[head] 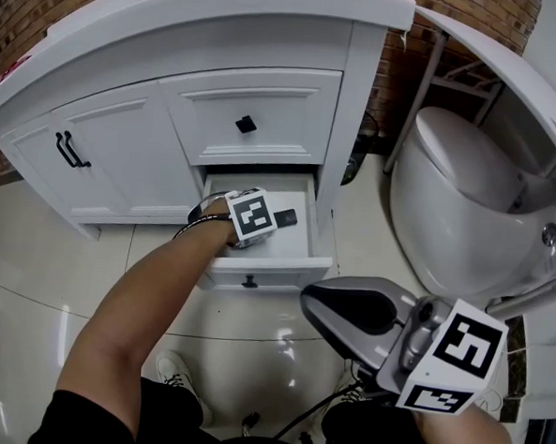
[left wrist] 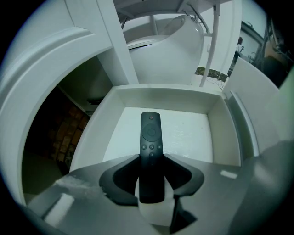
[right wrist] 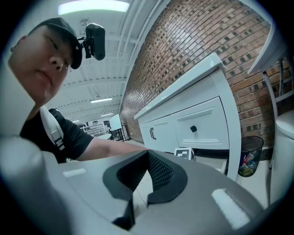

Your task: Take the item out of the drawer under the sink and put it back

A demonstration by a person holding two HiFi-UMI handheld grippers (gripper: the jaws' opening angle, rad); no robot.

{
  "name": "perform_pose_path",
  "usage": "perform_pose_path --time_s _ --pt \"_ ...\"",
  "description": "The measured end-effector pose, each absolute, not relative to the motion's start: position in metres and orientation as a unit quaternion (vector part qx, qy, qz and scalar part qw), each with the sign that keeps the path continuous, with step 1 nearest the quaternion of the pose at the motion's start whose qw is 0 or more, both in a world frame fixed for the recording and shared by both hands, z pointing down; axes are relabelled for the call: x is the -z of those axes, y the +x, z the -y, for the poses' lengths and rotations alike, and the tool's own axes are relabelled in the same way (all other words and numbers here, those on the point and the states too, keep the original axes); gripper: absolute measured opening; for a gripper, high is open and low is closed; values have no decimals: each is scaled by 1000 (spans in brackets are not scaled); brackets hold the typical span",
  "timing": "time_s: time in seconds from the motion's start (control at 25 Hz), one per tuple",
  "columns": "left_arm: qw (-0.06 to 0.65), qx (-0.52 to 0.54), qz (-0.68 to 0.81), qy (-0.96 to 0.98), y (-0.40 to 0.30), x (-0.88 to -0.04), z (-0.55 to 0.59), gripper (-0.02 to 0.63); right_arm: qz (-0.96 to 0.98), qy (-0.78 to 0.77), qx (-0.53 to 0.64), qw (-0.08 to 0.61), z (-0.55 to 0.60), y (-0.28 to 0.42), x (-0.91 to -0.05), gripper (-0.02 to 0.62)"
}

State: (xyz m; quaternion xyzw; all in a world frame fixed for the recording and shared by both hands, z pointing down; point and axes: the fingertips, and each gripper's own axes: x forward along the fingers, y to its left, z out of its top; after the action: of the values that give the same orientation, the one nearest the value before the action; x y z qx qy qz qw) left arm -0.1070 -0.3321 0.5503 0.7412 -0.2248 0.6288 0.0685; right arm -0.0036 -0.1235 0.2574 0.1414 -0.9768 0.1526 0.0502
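Left gripper view gives us the clearest look: the left gripper (left wrist: 151, 160) points steeply down into the open drawer (left wrist: 161, 96), and its jaws are clamped on the lower end of a black remote (left wrist: 150, 133). The remote's button face is towards us and its far end is over the white drawer floor; we cannot tell whether it touches. In the head view we see the marker cube (head: 253, 215) of that gripper inside the pulled-out bottom drawer of the white sink cabinet (head: 124, 132), below a closed drawer with a black knob (head: 246, 123). The right gripper (right wrist: 148, 153) hangs level, well apart from the drawer, its jaws together with nothing between them. A white toilet (head: 459, 181) stands beside the cabinet.
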Motion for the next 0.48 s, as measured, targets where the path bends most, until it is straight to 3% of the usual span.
perform_pose_path --time_s 0.36,0.48 --pt "62 -610 254 748 -114 -523 331 175 977 149 -144 46 123 -1 -253 8" --pt "44 -581 259 771 -107 -501 329 142 978 148 -141 48 121 -4 -253 8"
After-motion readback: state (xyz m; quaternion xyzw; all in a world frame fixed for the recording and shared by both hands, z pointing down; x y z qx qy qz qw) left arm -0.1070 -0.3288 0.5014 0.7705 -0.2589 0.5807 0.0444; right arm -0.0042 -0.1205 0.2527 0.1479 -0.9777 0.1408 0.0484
